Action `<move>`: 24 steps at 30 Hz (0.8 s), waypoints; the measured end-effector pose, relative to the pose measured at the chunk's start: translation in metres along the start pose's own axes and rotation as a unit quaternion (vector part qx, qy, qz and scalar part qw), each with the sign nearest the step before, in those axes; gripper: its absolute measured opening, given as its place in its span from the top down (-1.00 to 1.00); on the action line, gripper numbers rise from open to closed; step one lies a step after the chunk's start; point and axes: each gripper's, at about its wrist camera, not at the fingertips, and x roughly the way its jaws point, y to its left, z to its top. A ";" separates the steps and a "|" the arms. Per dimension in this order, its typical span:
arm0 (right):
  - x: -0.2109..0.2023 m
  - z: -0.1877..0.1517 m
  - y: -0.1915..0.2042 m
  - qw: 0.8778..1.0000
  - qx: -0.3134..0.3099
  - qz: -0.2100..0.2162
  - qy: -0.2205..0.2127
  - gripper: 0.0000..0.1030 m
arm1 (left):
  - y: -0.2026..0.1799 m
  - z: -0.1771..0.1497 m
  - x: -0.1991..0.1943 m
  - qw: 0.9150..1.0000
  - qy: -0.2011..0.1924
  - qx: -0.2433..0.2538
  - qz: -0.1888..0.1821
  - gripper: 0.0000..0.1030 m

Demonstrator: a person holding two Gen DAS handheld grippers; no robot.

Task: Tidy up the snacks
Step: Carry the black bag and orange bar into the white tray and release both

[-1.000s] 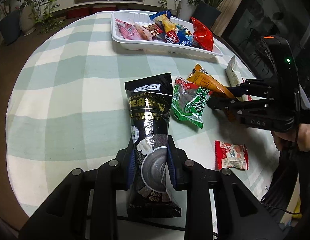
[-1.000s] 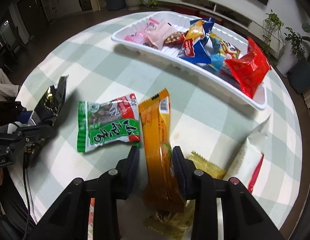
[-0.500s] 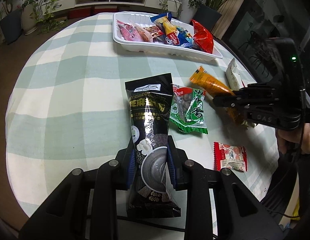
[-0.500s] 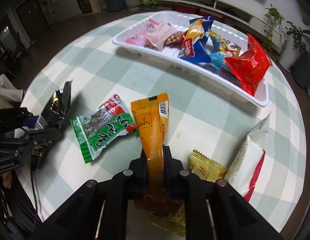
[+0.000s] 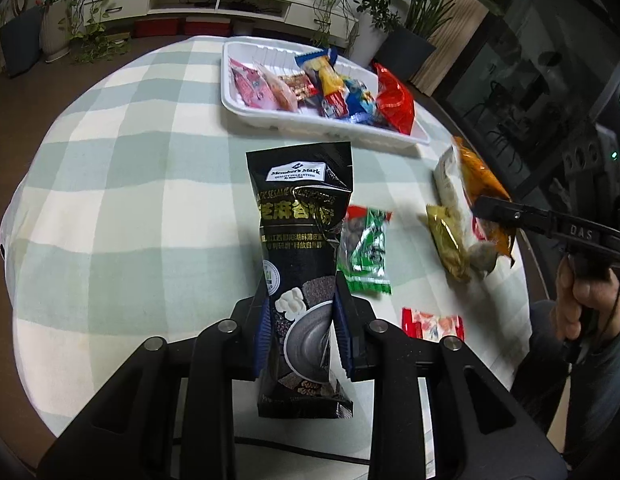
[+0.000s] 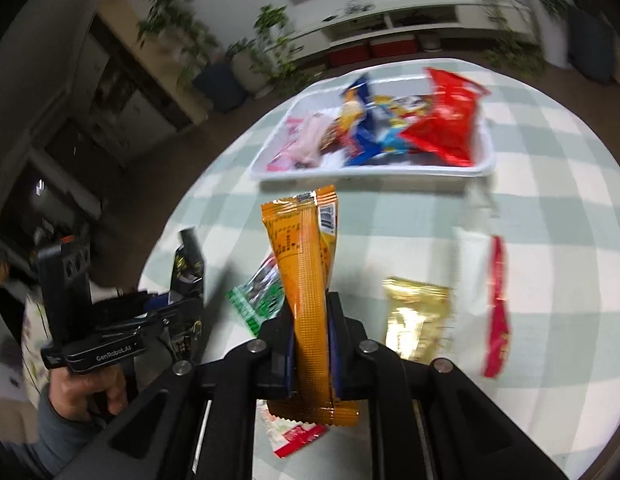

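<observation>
My left gripper is shut on a tall black sesame-powder pouch, held upright above the checked tablecloth. My right gripper is shut on a long orange snack packet, lifted off the table and pointing toward the white tray. In the left wrist view the right gripper shows at the right with the orange packet pinched in it. The white tray at the far side holds several snacks, among them a red bag.
On the cloth lie a green peanut packet, a gold packet, a white-and-red packet and a small red-and-white candy packet. A person's hand grips the right handle. Plants and a low white cabinet stand beyond the table.
The right gripper closed on the orange packet, lifted it off the table and rolled toward the tray. The green packet shifted a little. The left gripper kept its hold on the black pouch.
</observation>
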 end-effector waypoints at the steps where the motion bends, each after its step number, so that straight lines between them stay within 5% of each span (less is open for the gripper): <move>1: -0.005 0.002 -0.008 1.000 0.013 0.000 -0.008 0.72 | 0.002 0.003 -0.002 1.000 -0.003 -0.003 -0.001 0.51; 9: -0.055 0.036 -0.066 0.991 0.093 -0.028 -0.093 0.72 | 0.019 0.051 -0.021 0.999 -0.035 -0.007 0.005 0.51; 15: -0.071 0.093 -0.064 0.987 0.085 -0.033 -0.132 0.72 | 0.017 0.119 -0.020 0.999 -0.047 0.016 0.014 0.53; 24: 0.007 0.166 -0.021 0.995 0.043 -0.015 -0.093 0.72 | -0.006 0.219 0.036 0.998 -0.014 0.055 0.021 0.53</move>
